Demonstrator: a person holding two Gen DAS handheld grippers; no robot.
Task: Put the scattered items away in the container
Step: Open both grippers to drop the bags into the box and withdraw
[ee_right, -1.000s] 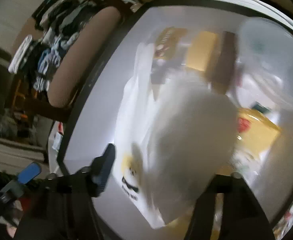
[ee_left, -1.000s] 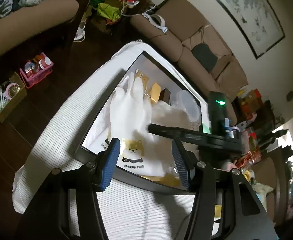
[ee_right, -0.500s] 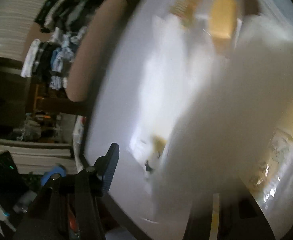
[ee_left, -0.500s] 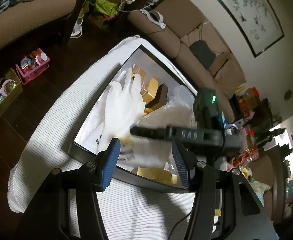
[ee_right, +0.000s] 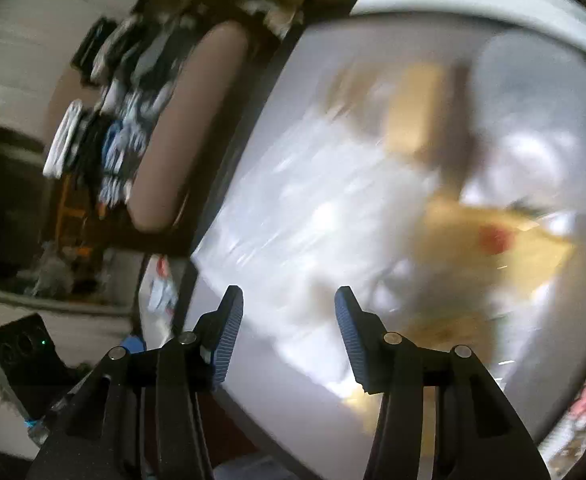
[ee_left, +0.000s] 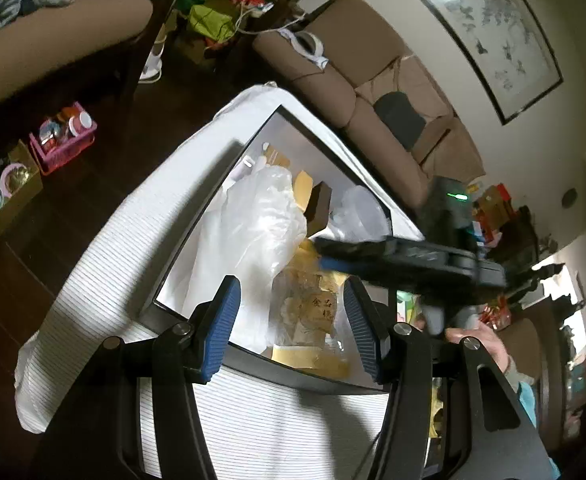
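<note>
A dark-rimmed container [ee_left: 305,370] with a grey inside lies on a white ribbed cloth [ee_left: 113,280]. A crumpled white plastic bag [ee_left: 253,236] lies in it, beside a yellow box [ee_left: 303,188], a brown box [ee_left: 319,208], a clear cup [ee_left: 359,212] and a snack packet [ee_left: 313,304]. My left gripper [ee_left: 293,324] hangs open over the near rim, holding nothing. My right gripper [ee_right: 289,332] is open and empty above the bag [ee_right: 313,208] and the container [ee_right: 249,136]; that view is blurred. In the left wrist view it is a dark bar [ee_left: 393,256].
A person's hand [ee_left: 481,340] holds the right gripper's handle. A brown sofa [ee_left: 373,80] stands beyond the container. On the dark floor to the left are a pink basket [ee_left: 63,138] and a cardboard box [ee_left: 5,196].
The white plastic bag that filled the space between the right gripper's fingers now lies loose in the container, covering the dog-print bag. The right gripper has drawn up and away, empty. The left gripper stayed.
</note>
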